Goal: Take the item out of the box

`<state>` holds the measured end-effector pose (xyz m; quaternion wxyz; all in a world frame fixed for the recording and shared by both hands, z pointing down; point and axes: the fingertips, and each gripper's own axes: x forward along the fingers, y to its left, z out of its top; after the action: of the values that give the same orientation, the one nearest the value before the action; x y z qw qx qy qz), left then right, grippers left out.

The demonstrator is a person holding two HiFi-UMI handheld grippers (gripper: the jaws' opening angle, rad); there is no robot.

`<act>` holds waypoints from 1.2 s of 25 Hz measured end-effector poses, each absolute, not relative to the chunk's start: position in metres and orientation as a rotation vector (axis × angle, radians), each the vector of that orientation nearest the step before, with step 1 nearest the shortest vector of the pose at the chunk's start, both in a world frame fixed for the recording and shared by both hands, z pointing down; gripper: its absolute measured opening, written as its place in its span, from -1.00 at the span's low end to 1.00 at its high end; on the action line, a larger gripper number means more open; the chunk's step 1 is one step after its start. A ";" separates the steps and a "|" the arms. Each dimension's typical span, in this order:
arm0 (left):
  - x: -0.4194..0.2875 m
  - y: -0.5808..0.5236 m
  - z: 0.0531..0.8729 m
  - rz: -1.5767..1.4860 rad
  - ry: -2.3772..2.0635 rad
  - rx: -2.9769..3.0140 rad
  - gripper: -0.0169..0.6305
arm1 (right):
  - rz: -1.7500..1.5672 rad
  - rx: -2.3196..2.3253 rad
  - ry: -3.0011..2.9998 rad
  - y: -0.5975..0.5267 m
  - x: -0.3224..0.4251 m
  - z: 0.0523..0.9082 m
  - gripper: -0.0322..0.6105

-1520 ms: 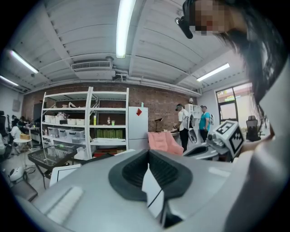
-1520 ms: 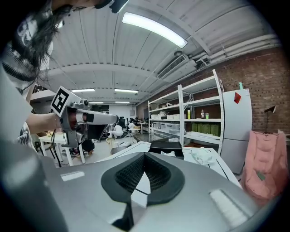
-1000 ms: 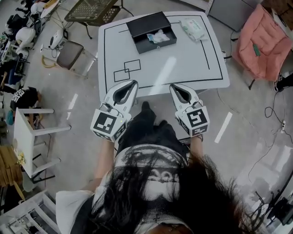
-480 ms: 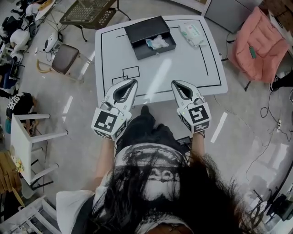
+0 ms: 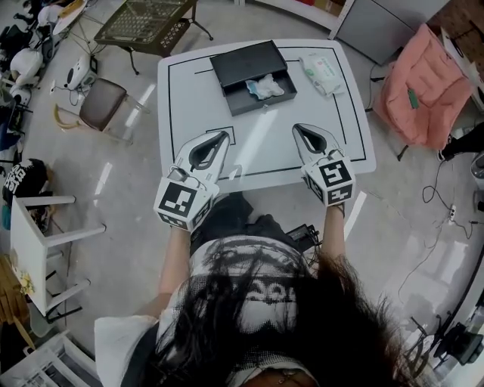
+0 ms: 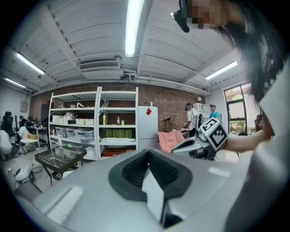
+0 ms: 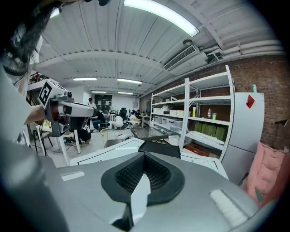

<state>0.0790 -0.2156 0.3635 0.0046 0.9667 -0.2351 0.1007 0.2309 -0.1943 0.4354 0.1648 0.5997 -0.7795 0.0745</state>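
A black open box lies at the far middle of the white table. Inside it, at its right end, sits a crumpled white and pale-blue item. My left gripper hovers over the table's near edge, shut and empty. My right gripper is level with it to the right, also shut with nothing held. Both stay well short of the box. The right gripper view has the box just beyond its closed jaws and the left gripper off to the left. The left gripper view shows the right gripper.
A pack of wipes lies on the table right of the box. A pink-draped chair stands to the right, a mesh table and a small seat at the far left, a white stool nearer left.
Both grippers have moved forward from in front of the table to above its near edge. The right one went further. Both jaws stayed closed.
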 end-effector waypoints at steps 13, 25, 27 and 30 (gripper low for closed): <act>0.035 -0.271 0.364 0.274 -0.810 2.991 -0.95 | 0.215 1.390 -2.136 -0.303 0.234 0.478 -0.82; 0.002 -0.302 0.367 0.280 -0.831 3.008 -0.95 | 0.341 1.056 -1.989 -0.386 0.244 0.555 -0.62; -0.003 -0.305 0.371 0.285 -0.839 2.997 -0.95 | 0.362 1.006 -1.955 -0.397 0.244 0.566 -0.59; -0.008 -0.309 0.376 0.298 -0.844 2.980 -0.95 | 0.370 0.911 -1.907 -0.408 0.240 0.581 -0.49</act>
<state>-0.0078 -0.3088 0.3763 0.0152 0.9576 -0.2712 0.0958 0.2404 -0.4083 0.5813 0.4775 0.3731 -0.7810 0.1513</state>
